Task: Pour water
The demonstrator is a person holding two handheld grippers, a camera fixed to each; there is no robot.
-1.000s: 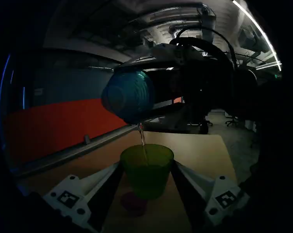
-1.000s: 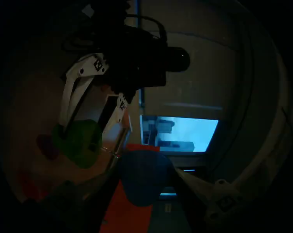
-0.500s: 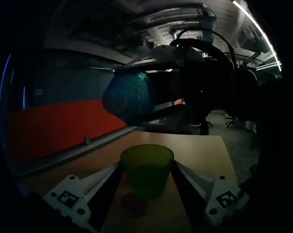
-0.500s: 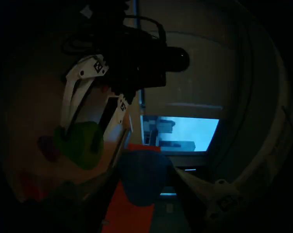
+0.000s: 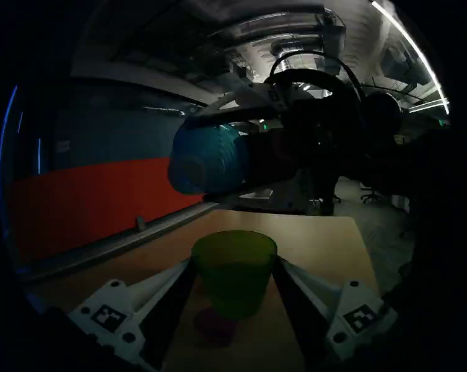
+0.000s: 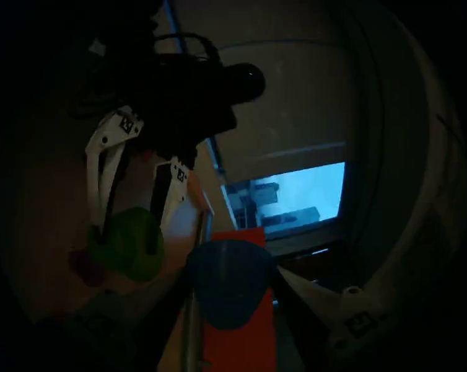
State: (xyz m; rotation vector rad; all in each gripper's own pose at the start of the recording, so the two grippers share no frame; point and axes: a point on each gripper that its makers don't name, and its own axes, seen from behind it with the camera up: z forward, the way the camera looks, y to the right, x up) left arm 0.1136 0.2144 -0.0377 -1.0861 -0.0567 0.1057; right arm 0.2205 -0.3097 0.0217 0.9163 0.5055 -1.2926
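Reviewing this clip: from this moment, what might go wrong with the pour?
The blue cup in the right claw hangs tilted above the green cup; any drops may miss and wet the table. The green cup, gripped by the left claw, holds water; a tilt or slip would likely spill it.

Left gripper (image 5: 233,268) level, white fingers (image 5: 148,296) pressing both sides of a translucent green plastic cup (image 5: 235,285) between the jaws, right gripper (image 6: 230,296) tilted, jaws clamped on a blue plastic cup (image 6: 228,276)
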